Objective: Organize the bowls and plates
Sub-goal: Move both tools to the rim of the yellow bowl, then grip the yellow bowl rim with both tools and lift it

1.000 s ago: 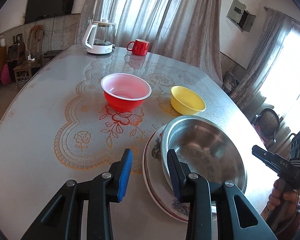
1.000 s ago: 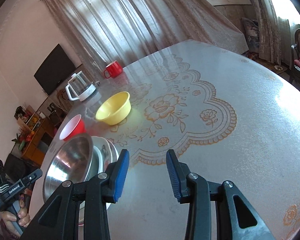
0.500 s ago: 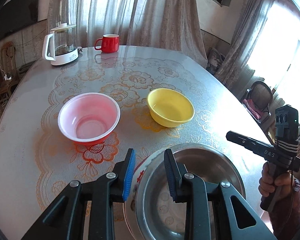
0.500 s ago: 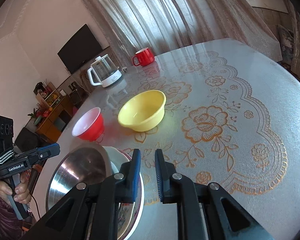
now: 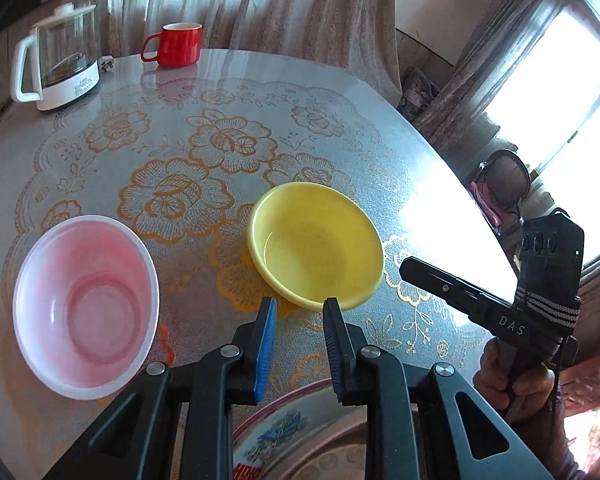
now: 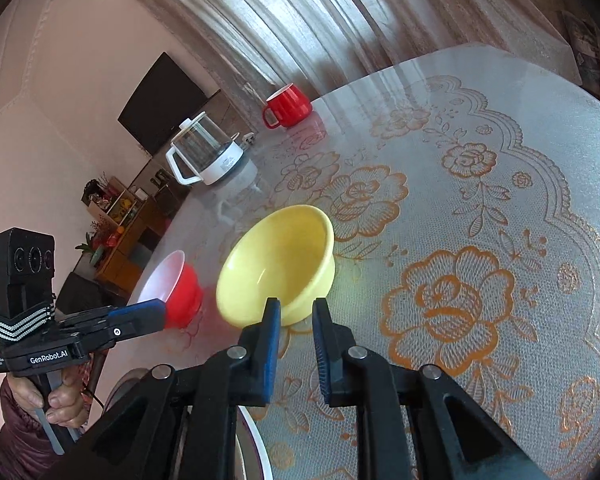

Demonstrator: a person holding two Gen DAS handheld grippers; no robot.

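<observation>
Left wrist view, left gripper (image 5: 298, 312): jaws stood apart with a narrow gap, holding nothing, tips just short of the near rim of the shallow yellow plastic bowl (image 5: 316, 243).
Left wrist view, task items: the yellow bowl sat upright on the glass-topped table with the orange lace floral cloth (image 5: 204, 148); the round bowl, white inside and red outside (image 5: 85, 312), sat beside it to the left, apart from it. A floral-printed plate (image 5: 284, 432) showed at the bottom edge under the gripper, with a steel-grey surface on it that was too cropped to identify.
Left wrist view, bystanders: a red ceramic mug (image 5: 177, 45) and a glass kettle with white base and handle (image 5: 58, 58) stood well apart at the far edge.
Left wrist view, right gripper (image 5: 410, 267): seen side-on to the right of the yellow bowl; finger gap could not be read here.
Right wrist view, right gripper (image 6: 296, 312): jaws slightly apart, empty, tips at the yellow bowl's near wall (image 6: 284, 268).
Right wrist view, left gripper (image 6: 156, 308): blue pad overlapped the red bowl (image 6: 176, 292) in the picture; contact could not be confirmed.
Risk, convergence: both grippers pointed at one bowl; collision or a double grip was likely.
Risk, narrow gap: closing on the curved wall rather than straddling the rim would push the light bowl across the smooth glass.
Risk, stacking: a tilted lift could strike the neighbouring bowl or the plate.
</observation>
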